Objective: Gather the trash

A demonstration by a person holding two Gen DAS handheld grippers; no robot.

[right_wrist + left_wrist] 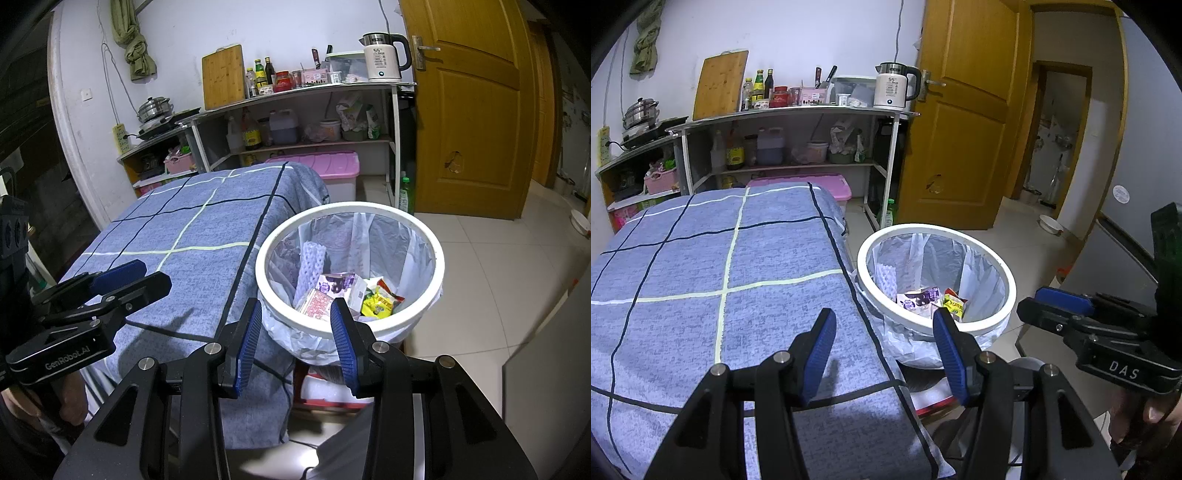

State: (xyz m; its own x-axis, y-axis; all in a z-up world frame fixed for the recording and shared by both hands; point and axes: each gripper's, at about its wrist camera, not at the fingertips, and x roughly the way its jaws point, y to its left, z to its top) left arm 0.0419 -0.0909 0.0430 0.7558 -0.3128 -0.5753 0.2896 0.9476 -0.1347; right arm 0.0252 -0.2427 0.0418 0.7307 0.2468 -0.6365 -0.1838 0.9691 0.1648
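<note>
Small lived-in home, kitchen corner. Open shelf unit (295, 110) upper centre: cutting board (223, 76), sauce bottles (264, 74), electric kettle (384, 57) on top, oil jugs below. Steamer pot (155, 108) on hob, left. Wooden door (476, 110) upper right, tiled floor (498, 277), checked blue cloth (192, 236) over table, lined bin (424, 236) beside it.

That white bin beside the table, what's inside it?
The bin holds a clear liner, white foam netting, a purple carton and a yellow wrapper. Anything beneath them is covered.
</note>
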